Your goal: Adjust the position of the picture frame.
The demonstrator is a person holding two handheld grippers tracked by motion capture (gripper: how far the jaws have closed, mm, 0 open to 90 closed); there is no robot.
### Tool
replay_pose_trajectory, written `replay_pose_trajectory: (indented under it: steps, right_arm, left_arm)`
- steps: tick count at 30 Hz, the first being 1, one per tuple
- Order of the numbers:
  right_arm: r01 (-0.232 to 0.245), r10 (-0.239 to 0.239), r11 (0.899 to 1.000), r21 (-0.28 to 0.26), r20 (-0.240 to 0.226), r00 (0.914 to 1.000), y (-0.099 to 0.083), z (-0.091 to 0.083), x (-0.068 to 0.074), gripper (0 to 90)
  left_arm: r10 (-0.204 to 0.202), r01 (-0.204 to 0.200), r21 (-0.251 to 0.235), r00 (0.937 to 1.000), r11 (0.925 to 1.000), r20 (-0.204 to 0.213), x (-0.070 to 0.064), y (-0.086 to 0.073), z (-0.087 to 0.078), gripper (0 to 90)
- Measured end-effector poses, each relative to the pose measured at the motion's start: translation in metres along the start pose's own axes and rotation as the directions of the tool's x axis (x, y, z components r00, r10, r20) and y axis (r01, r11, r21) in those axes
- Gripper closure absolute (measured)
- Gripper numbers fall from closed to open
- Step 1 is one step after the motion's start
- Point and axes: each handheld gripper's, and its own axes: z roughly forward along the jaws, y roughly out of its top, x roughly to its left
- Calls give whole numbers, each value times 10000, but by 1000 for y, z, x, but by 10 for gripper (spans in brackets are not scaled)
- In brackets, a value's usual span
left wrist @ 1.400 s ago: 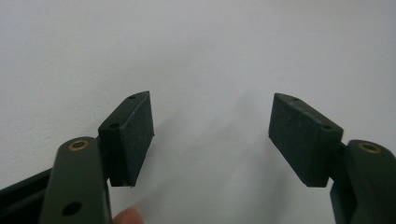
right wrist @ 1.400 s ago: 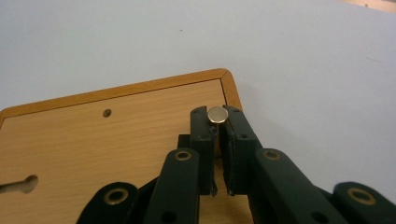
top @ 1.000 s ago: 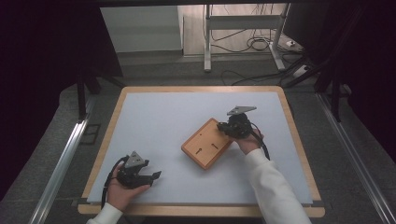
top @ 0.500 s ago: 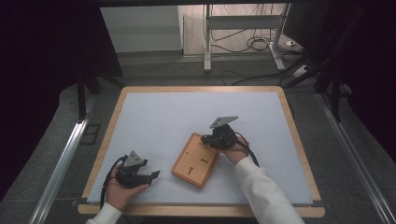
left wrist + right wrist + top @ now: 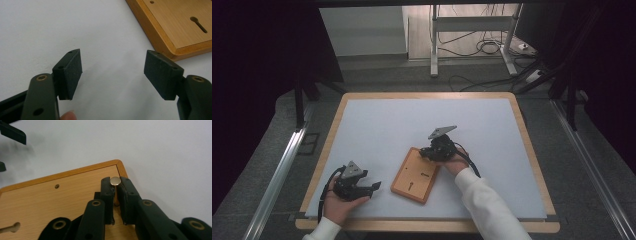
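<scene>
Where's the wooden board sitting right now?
High view: the wooden board lies flat, front-centre on the white table, right gripper at its far corner.

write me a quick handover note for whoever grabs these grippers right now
Right gripper: shut on a brass-headed peg that stands near a corner of the wooden board; jaws clamp its stem.
Left gripper: open, holding nothing, low over the white table just beside the board's edge.
Board: flat on the table's near half, between the two hands, keyhole slot facing up.
Done: peg gripped.
Left: whether the peg goes in or comes out cannot be told. The left gripper seems well placed to steady the board meanwhile.
</scene>
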Motion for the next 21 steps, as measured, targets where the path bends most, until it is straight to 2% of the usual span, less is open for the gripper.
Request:
replay_pose_trajectory:
  steps: [1,2,3,4,5,6,7,8,9,12,13,15,16,17,19,20,21]
  right_arm:
    - [-64,66,10000,-74,269,9996,1,-2,1,578]
    - [-150,172,9994,-308,741,9971,1,-12,3,488]
    - [-150,172,9994,-308,741,9971,1,-12,3,488]
    - [-310,365,9978,-586,956,9947,-4,-27,6,416]
    - [-339,416,9969,-716,1079,9933,-7,-35,6,390]
    - [-391,486,9959,-814,1187,9917,-12,-43,7,374]
    - [-391,486,9959,-814,1187,9917,-12,-43,7,374]
    - [-452,565,9948,-909,1258,9904,-16,-52,6,363]
    - [-547,705,9925,-1089,1472,9866,-26,-69,6,344]
    - [-543,752,9911,-1211,1749,9817,-42,-90,9,328]
    - [-543,752,9911,-1211,1749,9817,-42,-90,9,328]
    - [-435,649,9932,-1079,2035,9769,-59,-106,13,312]
    - [-435,649,9932,-1079,2035,9769,-59,-106,13,312]
    - [-485,695,9938,-999,2190,9732,-71,-114,15,306]
    - [-566,782,9932,-1016,2227,9717,-77,-117,17,305]
    - [-722,950,9918,-1052,2311,9683,-89,-123,19,300]
    - [-722,950,9918,-1052,2311,9683,-89,-123,19,300]
  left_arm:
    - [0,0,0,10000,10000,9,0,0,0,303]
    - [14,-14,-1,10000,10000,14,-1,0,0,303]
    - [18,-18,2,10000,10000,25,-1,0,0,303]
    - [18,-18,-3,10000,10000,28,-1,0,0,303]
    - [21,-21,-6,10000,10000,30,-1,0,0,303]
    - [27,-27,23,10000,10000,31,-1,0,1,303]
    - [27,-27,23,10000,10000,31,-1,0,1,303]
    - [26,-26,37,10000,10000,34,-1,0,2,303]
    - [44,-44,54,10000,10000,17,-2,0,2,303]
    - [11,-11,60,10000,10000,5,-4,2,5,304]
    - [26,-26,41,10000,10000,-13,-4,2,5,304]
    - [45,-46,-67,10000,10000,-47,-6,3,6,305]
    - [45,-46,-67,10000,10000,-47,-6,3,6,308]
    - [31,-31,-96,10000,9999,-8,-5,4,6,312]
    - [19,-18,-133,10000,9999,12,-5,4,5,325]
    - [-17,18,-161,10000,9999,95,-3,4,4,382]
    - [-17,18,-161,10000,9999,95,-3,4,4,446]
